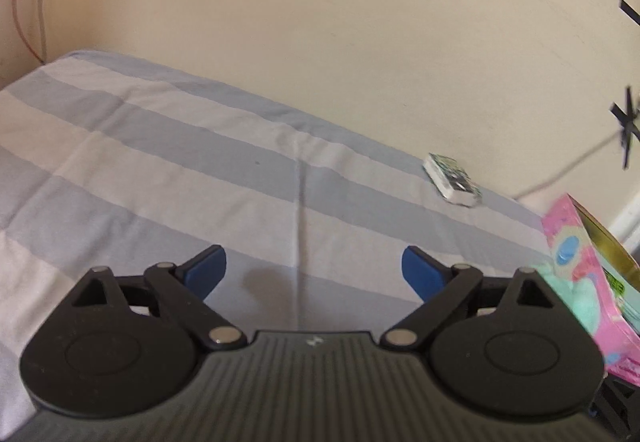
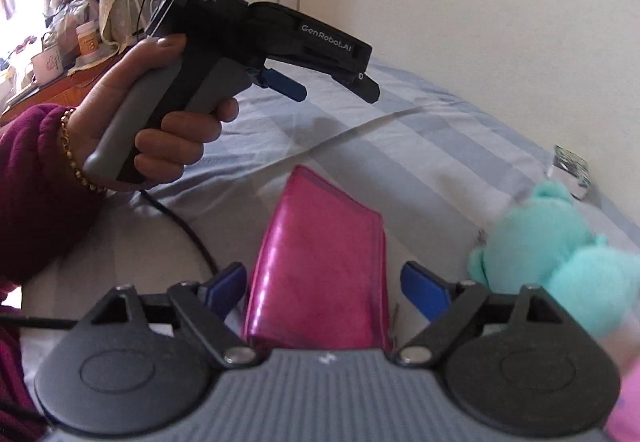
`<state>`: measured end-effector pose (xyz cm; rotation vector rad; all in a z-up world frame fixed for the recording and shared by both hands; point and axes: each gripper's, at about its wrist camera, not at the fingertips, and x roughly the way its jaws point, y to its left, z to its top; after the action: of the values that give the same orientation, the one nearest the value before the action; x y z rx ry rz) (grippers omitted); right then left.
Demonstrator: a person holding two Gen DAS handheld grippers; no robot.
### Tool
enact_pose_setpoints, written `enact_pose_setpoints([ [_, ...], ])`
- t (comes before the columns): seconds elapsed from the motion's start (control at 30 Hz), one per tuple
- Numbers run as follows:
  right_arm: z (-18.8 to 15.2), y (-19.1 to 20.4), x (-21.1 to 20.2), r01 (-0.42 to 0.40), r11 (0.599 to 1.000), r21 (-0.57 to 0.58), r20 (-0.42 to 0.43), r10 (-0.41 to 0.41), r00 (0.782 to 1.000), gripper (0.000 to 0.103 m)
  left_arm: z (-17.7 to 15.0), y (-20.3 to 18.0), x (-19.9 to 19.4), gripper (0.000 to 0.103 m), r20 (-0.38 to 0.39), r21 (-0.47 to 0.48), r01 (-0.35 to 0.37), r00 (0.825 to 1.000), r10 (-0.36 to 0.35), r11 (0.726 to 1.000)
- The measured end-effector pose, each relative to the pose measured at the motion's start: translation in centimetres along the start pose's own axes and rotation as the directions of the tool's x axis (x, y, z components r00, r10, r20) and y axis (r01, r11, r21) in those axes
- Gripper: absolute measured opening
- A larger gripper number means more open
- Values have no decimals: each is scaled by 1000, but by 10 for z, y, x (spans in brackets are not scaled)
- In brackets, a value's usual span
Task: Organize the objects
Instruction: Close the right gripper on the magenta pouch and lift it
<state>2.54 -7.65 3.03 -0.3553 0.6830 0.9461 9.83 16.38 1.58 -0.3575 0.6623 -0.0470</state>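
A glossy pink pouch lies on the striped bed sheet, between the blue pads of my right gripper. Its jaws stand wide, with a small gap on each side of the pouch. A teal plush toy sits just right of that gripper. My left gripper is open over bare sheet with nothing between its fingers. In the right wrist view the left gripper hangs above the bed, held by a hand in a maroon sleeve. A small printed packet lies by the wall.
A pink printed box with the teal plush against it stands at the bed's right edge. The cream wall borders the far side of the bed. A cluttered wooden table stands at the far left. A black cable trails across the sheet.
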Motion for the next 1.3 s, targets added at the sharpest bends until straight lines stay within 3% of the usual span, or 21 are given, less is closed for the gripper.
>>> enact_pose_setpoints([
  [0.07,-17,-5,-15,41,994,105,34,-45,998,98,-4,-5,5,97,-38,14,68,997,-67,998],
  [0.17,-41,-17,-29,40,951,306,66,-63,996,98,-8,-10,7,97,-42,46,88,995,-87,995],
  [0.3,-62,-21,-45,27,916,401,132,-87,987,98,-12,-11,2,97,-45,60,114,993,-111,992],
  [0.47,-67,-18,-50,21,908,417,141,-88,986,98,-20,-17,-21,97,-44,87,182,983,-179,979],
  [0.63,-62,-10,-50,7,915,404,160,-78,984,98,-33,-25,-45,99,-56,117,286,958,-282,951],
  [0.73,-58,-6,-44,-16,921,390,168,-54,984,98,-40,-34,-49,100,-76,157,316,949,-307,936],
  [0.83,-49,-2,-31,-23,930,367,138,-30,990,98,-46,-44,-44,100,-114,195,315,948,-298,929],
  [0.93,-41,3,-19,-8,938,345,107,-31,994,96,-55,-51,-31,98,-164,226,275,956,-242,934],
  [1.0,-37,1,-10,1,939,344,92,-35,995,96,-64,-50,-27,95,-206,228,273,952,-228,935],
  [1.07,-34,0,-6,3,938,345,97,-39,995,95,-69,-57,-31,93,-196,254,270,955,-224,929],
  [1.1,-32,-1,-4,0,938,348,103,-39,994,92,-71,-60,-32,83,-212,255,296,946,-245,921],
  [1.13,-31,-1,-3,-1,937,351,112,-41,993,89,-72,-65,-32,82,-231,246,323,935,-268,914],
  [1.2,-32,-2,-4,8,935,356,123,-55,991,80,-75,-78,-34,81,-224,282,283,948,-224,917],
  [1.3,-41,-13,-15,-5,919,393,148,-58,987,76,-72,-95,-37,80,-220,291,300,945,-241,909],
])
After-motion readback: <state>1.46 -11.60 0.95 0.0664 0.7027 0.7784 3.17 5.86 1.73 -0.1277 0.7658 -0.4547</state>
